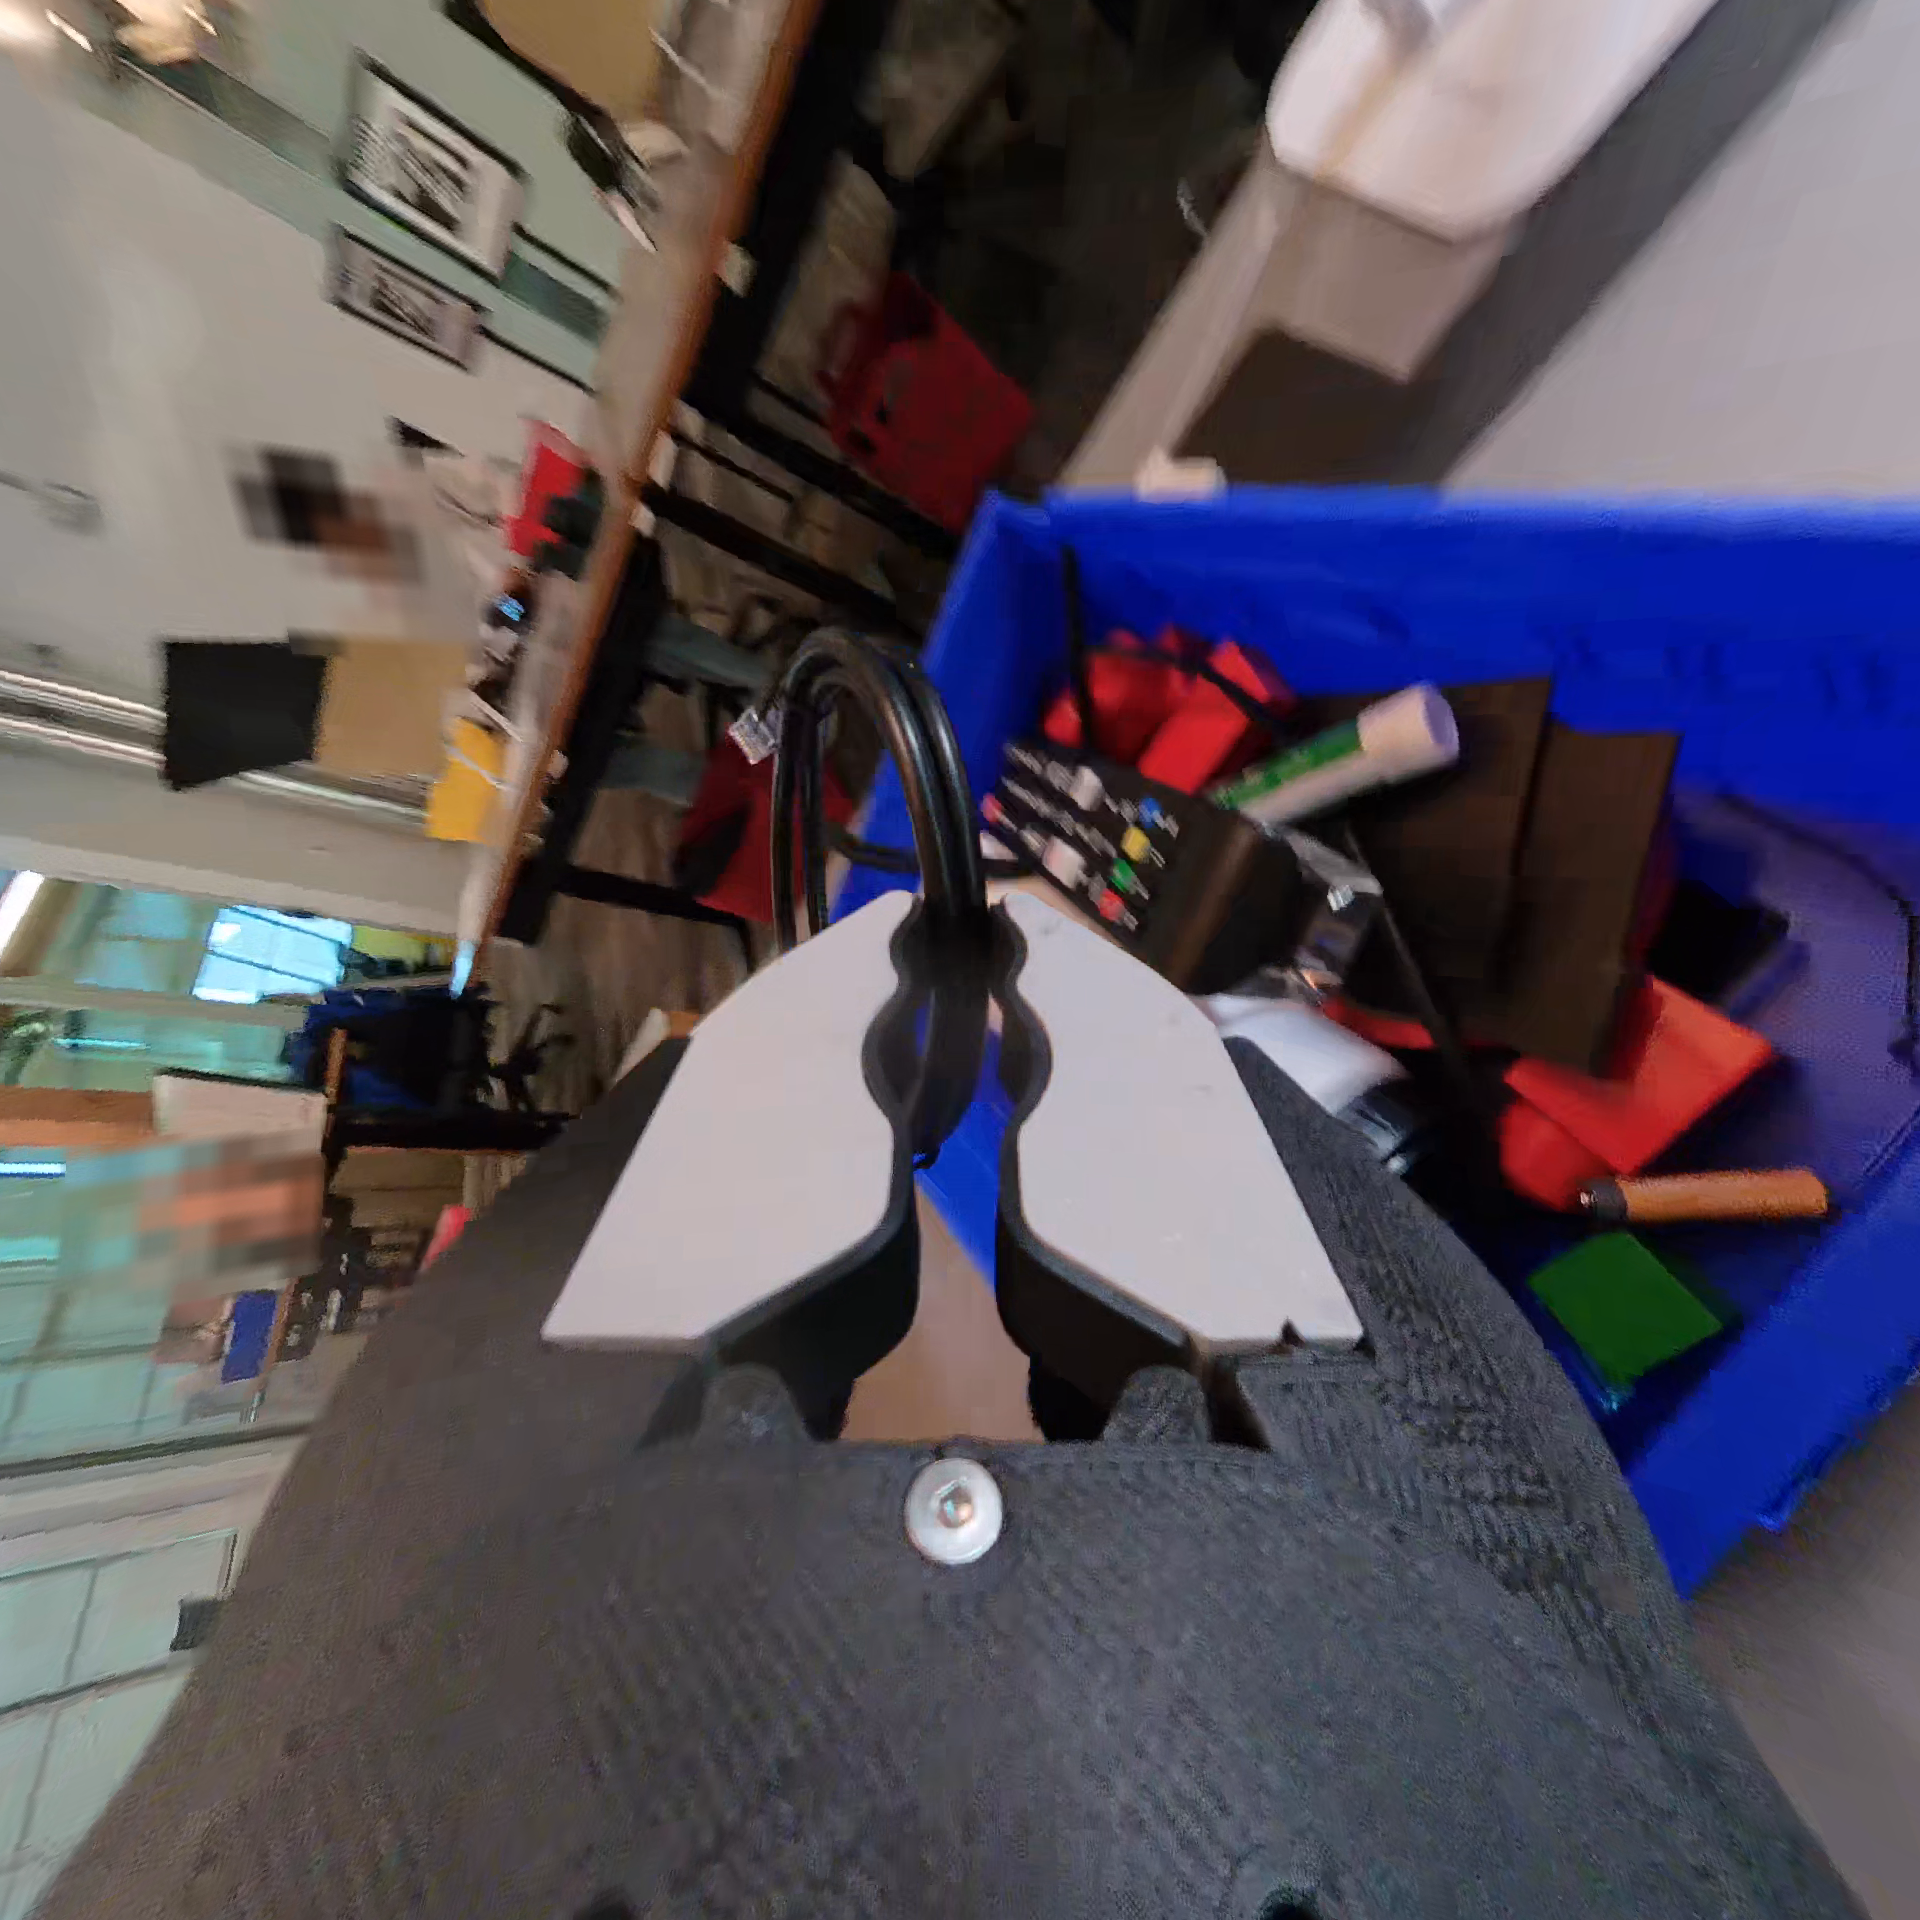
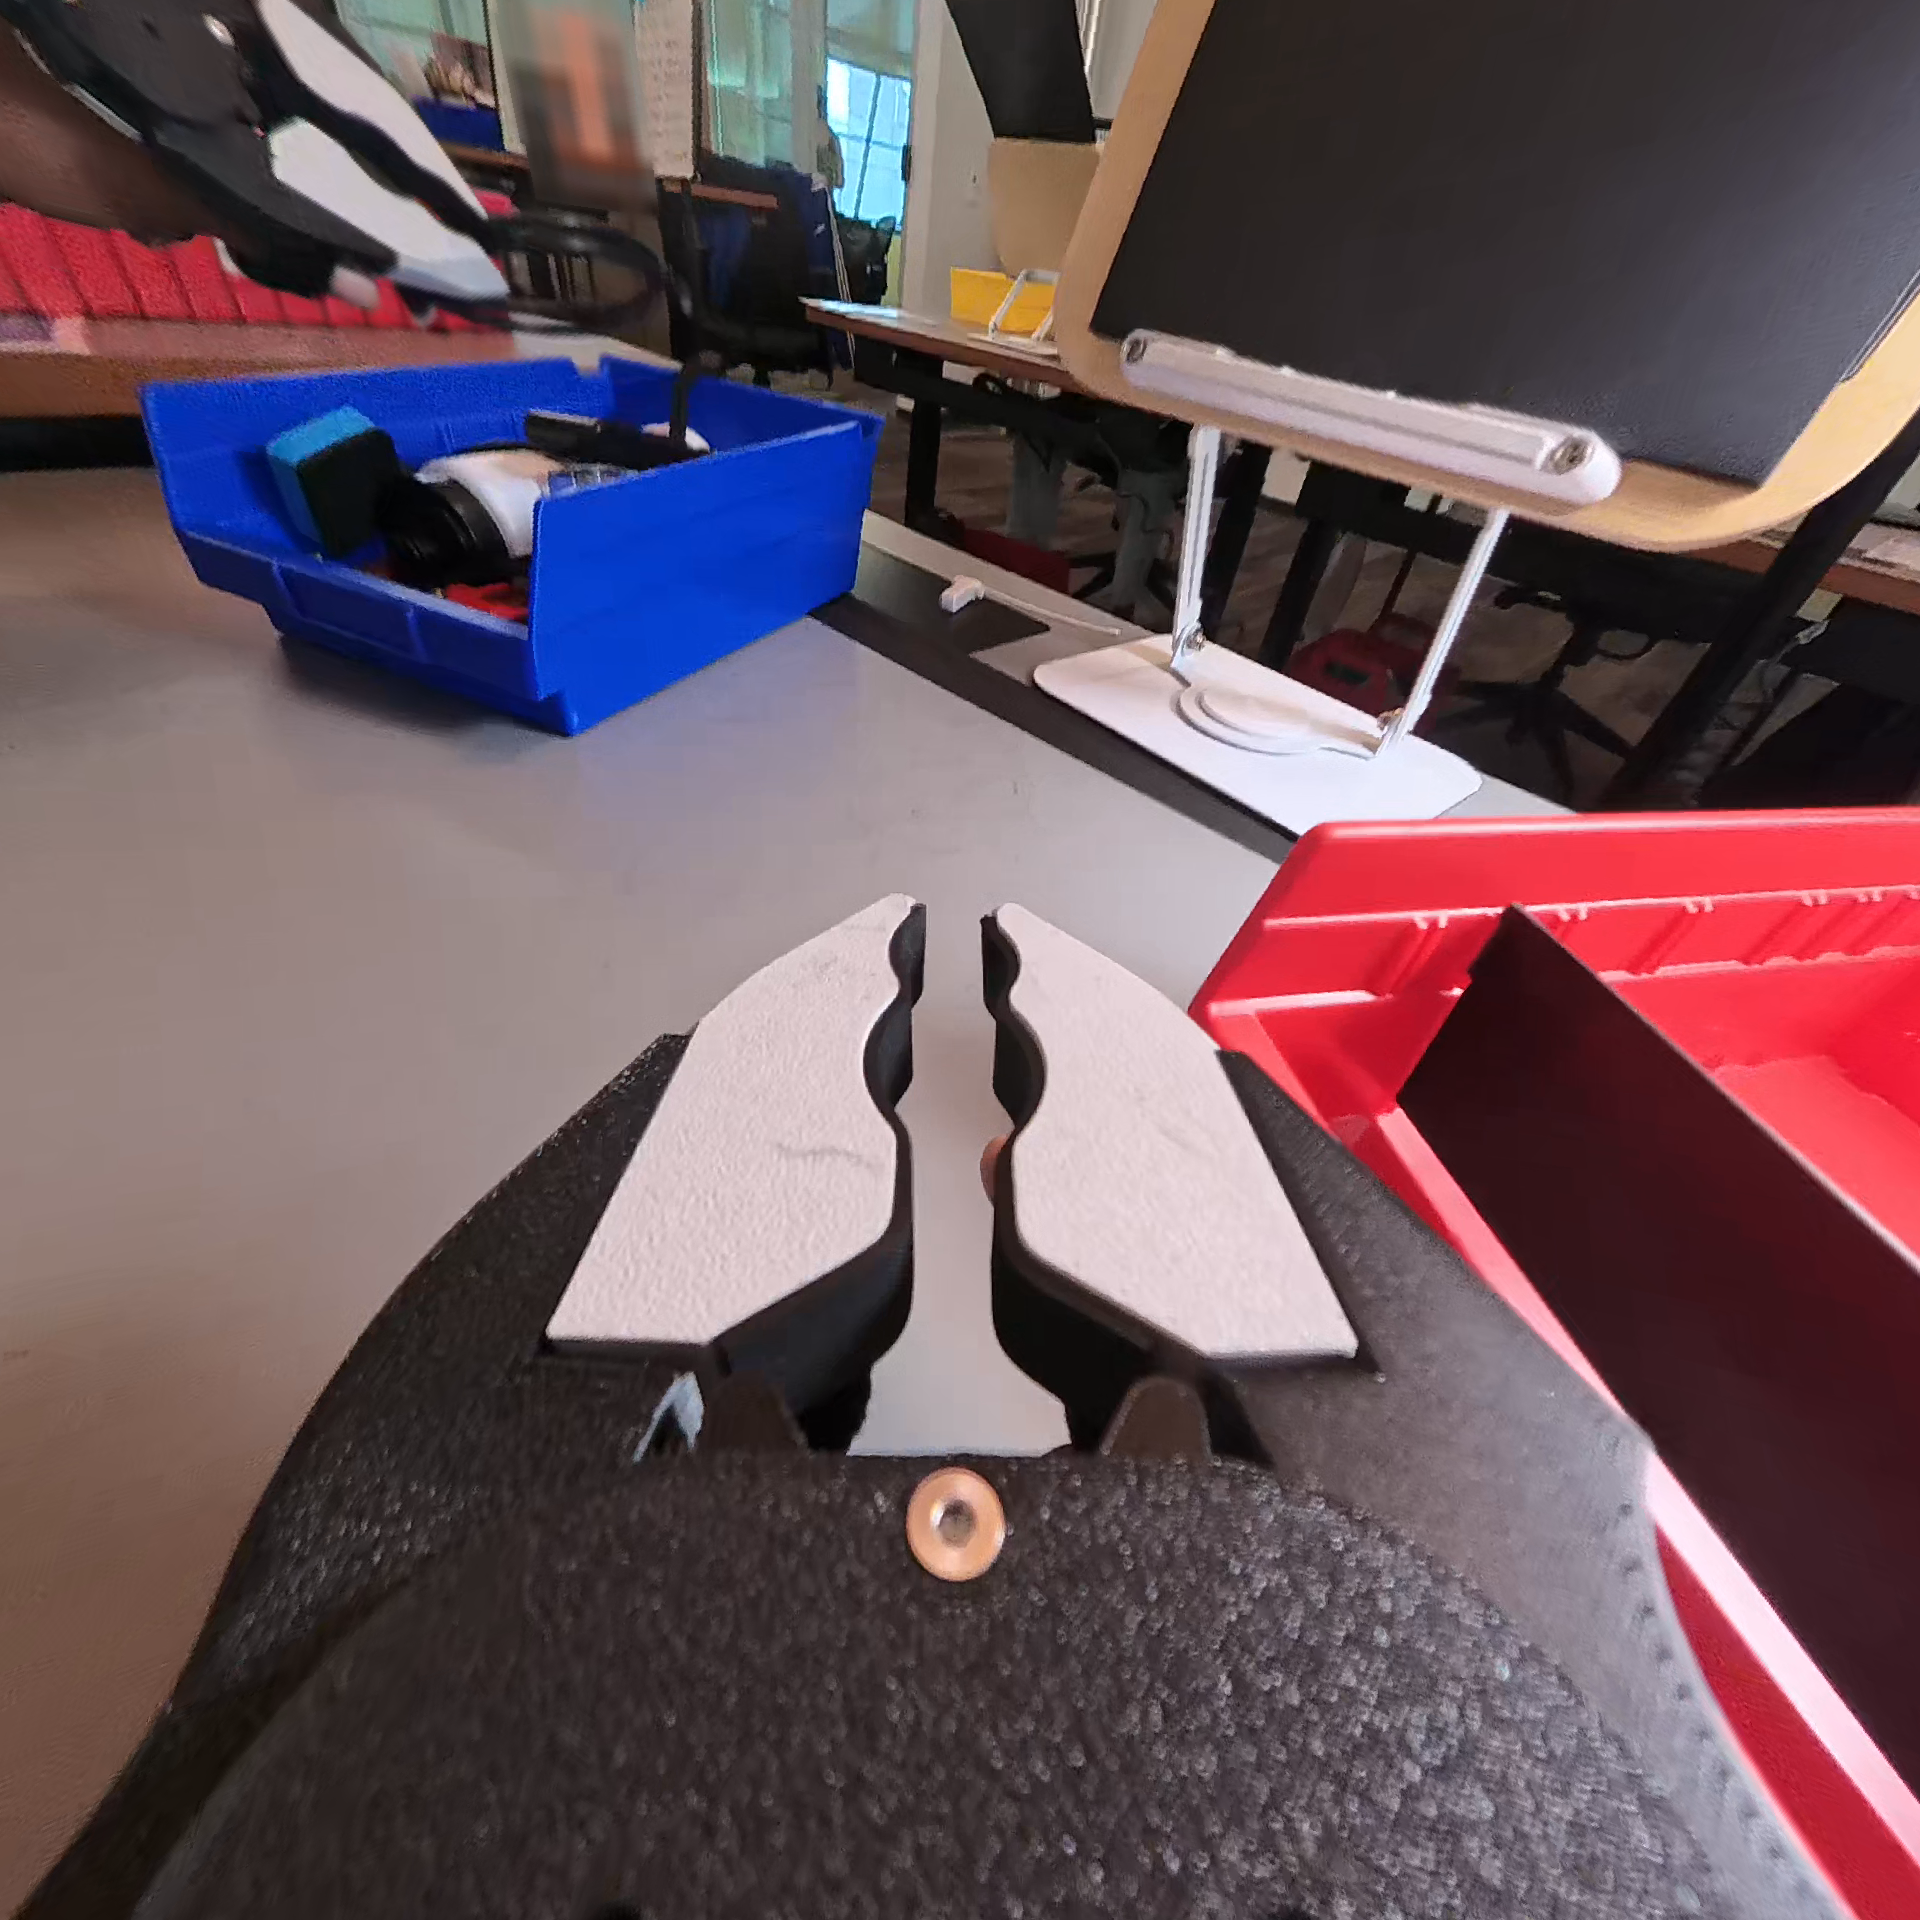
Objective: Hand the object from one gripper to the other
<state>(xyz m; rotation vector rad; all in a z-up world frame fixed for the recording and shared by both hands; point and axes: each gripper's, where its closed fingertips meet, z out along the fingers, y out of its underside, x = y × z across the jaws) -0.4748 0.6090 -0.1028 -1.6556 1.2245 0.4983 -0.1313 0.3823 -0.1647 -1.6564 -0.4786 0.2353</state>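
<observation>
Pinching a coiled black cable [image 1: 940,821] in my left gripper [image 1: 956,925] above the blue bin [image 1: 1455,582]; my right gripper [image 2: 953,920], well apart from it, is slightly spread, empty.

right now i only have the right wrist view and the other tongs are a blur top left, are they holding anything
Observer: Yes, the left tongs are shut on a coiled black cable, pinched in the notch near their tips.
Operator: what sticks out for me to grab
Observer: The loop arcs up past the tips, and a clear plug hangs at its left side.
Operator: anything else in that blue bin i can't see
Observer: The blue bin also holds a green-and-white marker and a wooden-handled tool.
</observation>
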